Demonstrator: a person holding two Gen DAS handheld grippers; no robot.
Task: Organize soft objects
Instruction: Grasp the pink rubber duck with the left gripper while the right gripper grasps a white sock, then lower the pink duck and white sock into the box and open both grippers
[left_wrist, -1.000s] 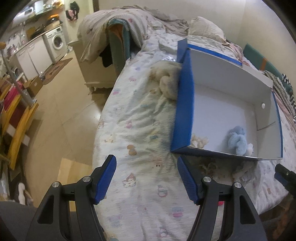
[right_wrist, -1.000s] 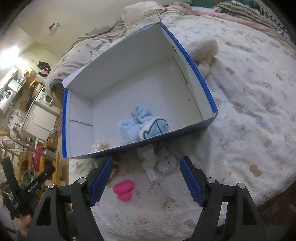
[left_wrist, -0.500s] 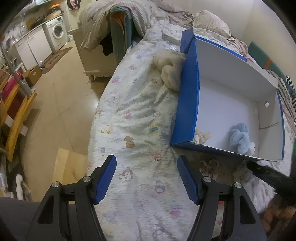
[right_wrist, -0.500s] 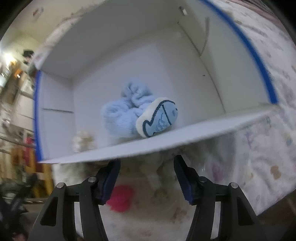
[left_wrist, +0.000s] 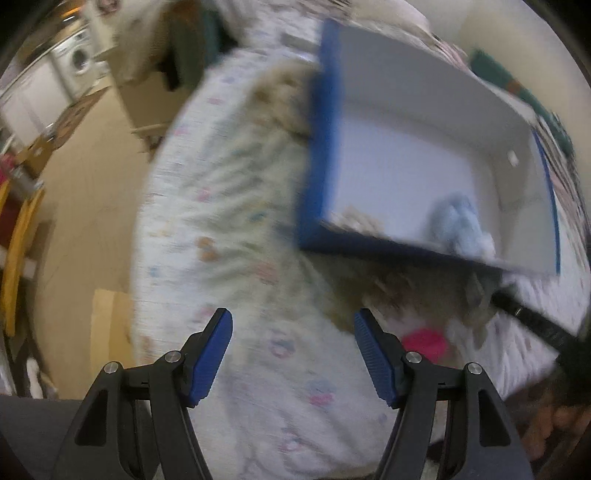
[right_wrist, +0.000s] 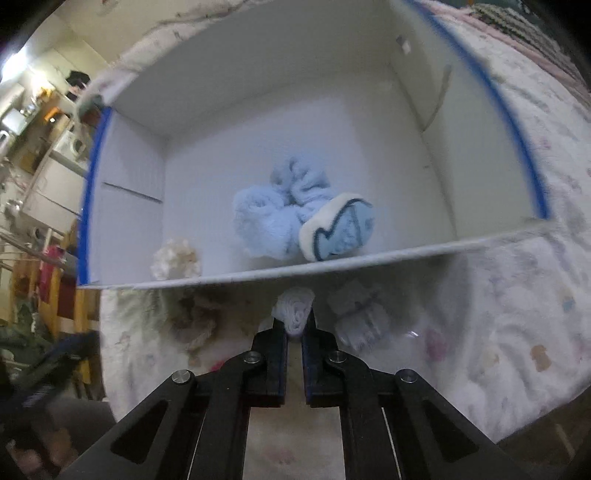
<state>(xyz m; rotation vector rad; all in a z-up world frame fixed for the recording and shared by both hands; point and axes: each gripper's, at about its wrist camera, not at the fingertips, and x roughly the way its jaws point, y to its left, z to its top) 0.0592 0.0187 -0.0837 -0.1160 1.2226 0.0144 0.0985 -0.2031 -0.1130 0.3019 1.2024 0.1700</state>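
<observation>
A blue-edged white box (right_wrist: 258, 275) lies on the bed and holds a light blue plush (right_wrist: 280, 218) and a small cream puff (right_wrist: 175, 260). My right gripper (right_wrist: 294, 325) is shut on a white soft piece (right_wrist: 295, 308) just in front of the box's near wall. A pale tagged soft piece (right_wrist: 360, 314) lies beside it. In the blurred left wrist view the box (left_wrist: 317, 155) is ahead on the right, with the blue plush (left_wrist: 461, 225) inside. My left gripper (left_wrist: 293, 332) is open and empty above the sheet. A pink soft object (left_wrist: 424, 341) lies to its right.
A fluffy beige plush (left_wrist: 280, 99) lies against the box's left outer wall. The bed's left edge drops to a tiled floor (left_wrist: 85, 192). The right gripper's black body (left_wrist: 532, 325) reaches in from the right. A brownish fuzzy item (right_wrist: 199, 321) lies left of my right gripper.
My right gripper has closed on the white soft piece in front of the box. The left gripper has moved, blurring its view, and the pink object is now in its sight.
</observation>
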